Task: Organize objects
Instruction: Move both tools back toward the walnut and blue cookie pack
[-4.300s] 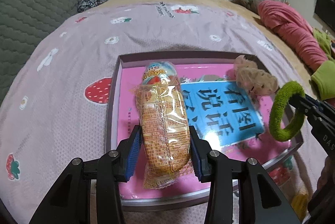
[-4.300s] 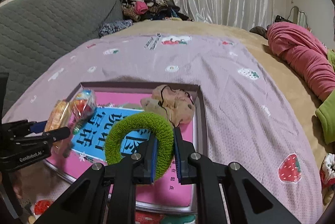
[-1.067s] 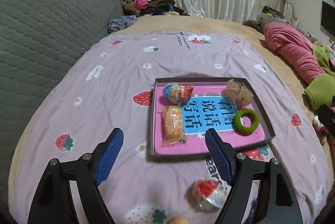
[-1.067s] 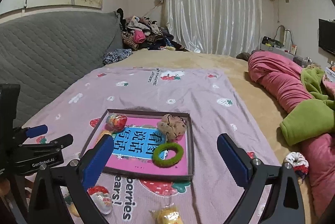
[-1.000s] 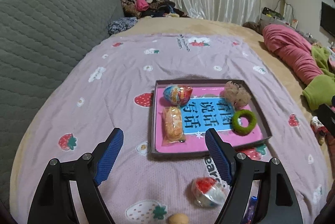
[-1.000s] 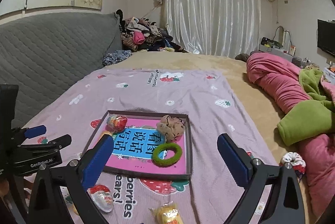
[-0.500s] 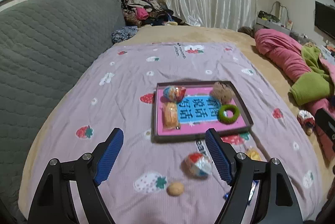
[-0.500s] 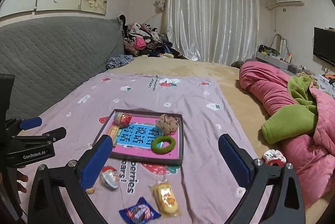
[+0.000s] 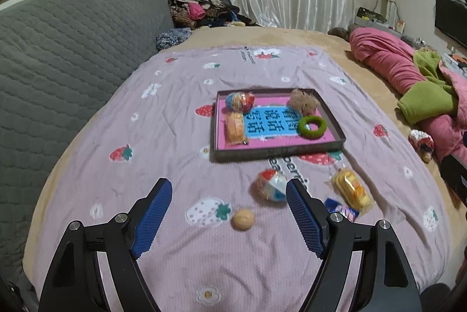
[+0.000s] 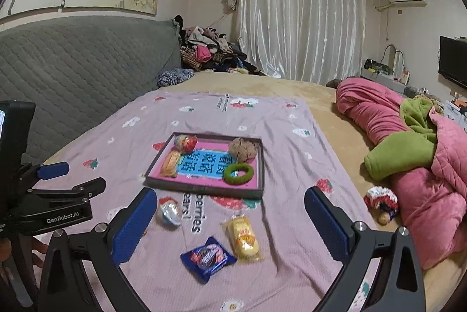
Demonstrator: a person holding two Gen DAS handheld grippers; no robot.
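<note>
Each claw, left claw [image 9: 227, 213] and right claw [image 10: 230, 224] alike, is a black plastic frame with silver screws at the joints and two fingers [image 9: 151, 215] faced with blue ribbed pads. White "GenRobot.AI" lettering marks the left one's side.

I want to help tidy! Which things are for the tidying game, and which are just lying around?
For tidying:
tray
green ring
egg toy
yellow snack
blue packet
small egg

Just lying around:
pink quilt
clothes pile
TV
curtain
</note>
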